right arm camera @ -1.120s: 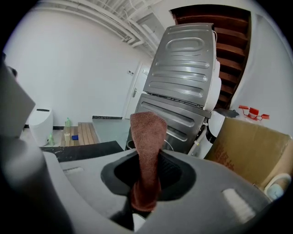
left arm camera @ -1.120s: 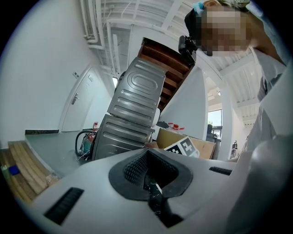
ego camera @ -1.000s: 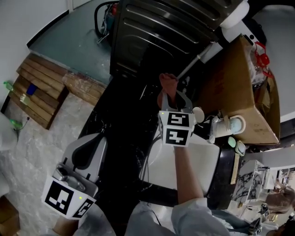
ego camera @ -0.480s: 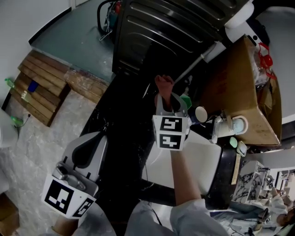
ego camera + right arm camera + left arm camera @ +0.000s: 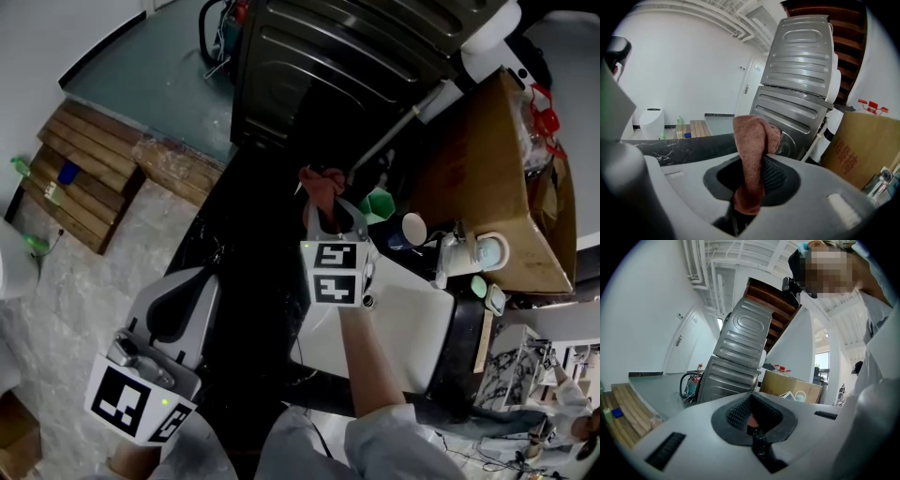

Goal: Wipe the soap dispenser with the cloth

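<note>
A: Right gripper (image 5: 751, 187)?
B: Clamped on the reddish-brown terry cloth (image 5: 752, 150). The cloth bunches above the jaws, over the black marble counter (image 5: 253, 244).
A: Left gripper (image 5: 754, 427)?
B: Jaws together, nothing between them.
A: Dispenser?
B: The white pump soap dispenser (image 5: 466, 253) stands beside the brown cardboard box (image 5: 487, 178), right of the white basin (image 5: 403, 328), well apart from the cloth.

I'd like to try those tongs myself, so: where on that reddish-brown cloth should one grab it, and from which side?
Probably as the right tongs hold it: pinch the cloth round its gathered middle, coming along its length from the loose tail end. Bunched into a narrow strip, it fits between the jaws, and the folded wad pokes out past the tips for wiping.
</note>
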The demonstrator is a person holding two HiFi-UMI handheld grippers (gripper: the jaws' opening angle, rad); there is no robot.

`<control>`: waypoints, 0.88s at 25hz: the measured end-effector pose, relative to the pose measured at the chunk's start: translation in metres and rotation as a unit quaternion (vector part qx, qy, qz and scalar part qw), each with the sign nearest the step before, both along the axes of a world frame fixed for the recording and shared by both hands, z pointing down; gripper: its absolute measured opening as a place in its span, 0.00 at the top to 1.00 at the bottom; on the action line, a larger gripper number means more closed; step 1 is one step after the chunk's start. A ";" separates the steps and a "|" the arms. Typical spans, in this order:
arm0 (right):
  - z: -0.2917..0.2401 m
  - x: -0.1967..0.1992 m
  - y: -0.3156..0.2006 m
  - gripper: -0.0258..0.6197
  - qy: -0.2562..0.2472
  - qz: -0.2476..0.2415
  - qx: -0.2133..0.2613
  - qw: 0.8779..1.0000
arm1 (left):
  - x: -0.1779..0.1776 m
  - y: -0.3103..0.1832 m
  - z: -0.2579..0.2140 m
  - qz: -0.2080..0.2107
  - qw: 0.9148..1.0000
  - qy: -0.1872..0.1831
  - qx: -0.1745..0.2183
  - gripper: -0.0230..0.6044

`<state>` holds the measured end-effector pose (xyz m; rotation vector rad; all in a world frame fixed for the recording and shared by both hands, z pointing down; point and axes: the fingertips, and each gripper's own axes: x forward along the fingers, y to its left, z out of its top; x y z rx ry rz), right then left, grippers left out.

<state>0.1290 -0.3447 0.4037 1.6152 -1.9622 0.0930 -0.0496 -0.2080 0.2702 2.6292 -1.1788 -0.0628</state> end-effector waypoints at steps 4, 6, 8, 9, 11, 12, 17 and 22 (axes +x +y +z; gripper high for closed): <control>0.016 -0.002 0.001 0.84 -0.020 0.006 -0.024 0.999 | -0.003 0.000 0.001 -0.002 1.000 0.001 -0.001 0.96; 0.021 -0.002 0.001 0.84 -0.030 0.008 -0.033 0.999 | -0.004 -0.001 0.002 -0.003 1.000 0.001 -0.002 0.96; 0.024 -0.004 0.002 0.84 -0.034 0.007 -0.039 0.999 | -0.005 -0.001 0.003 -0.003 1.000 0.002 -0.004 0.96; 0.024 -0.005 0.003 0.84 -0.034 0.006 -0.042 0.999 | -0.005 -0.001 0.003 -0.003 1.000 0.002 -0.004 0.96; 0.022 -0.006 0.006 0.84 -0.033 0.004 -0.042 0.999 | -0.006 -0.002 0.002 -0.002 1.000 0.004 -0.003 0.96; 0.020 -0.005 0.008 0.84 -0.032 0.003 -0.040 0.999 | -0.006 -0.002 0.002 -0.001 1.000 0.004 -0.002 0.96; -0.003 -0.005 0.015 0.84 -0.038 0.007 -0.022 0.999 | -0.005 -0.004 0.001 0.004 1.000 0.009 -0.001 0.96; -0.036 -0.003 0.010 0.84 -0.052 0.016 0.007 0.999 | -0.004 -0.007 0.000 0.009 1.000 0.012 0.000 0.96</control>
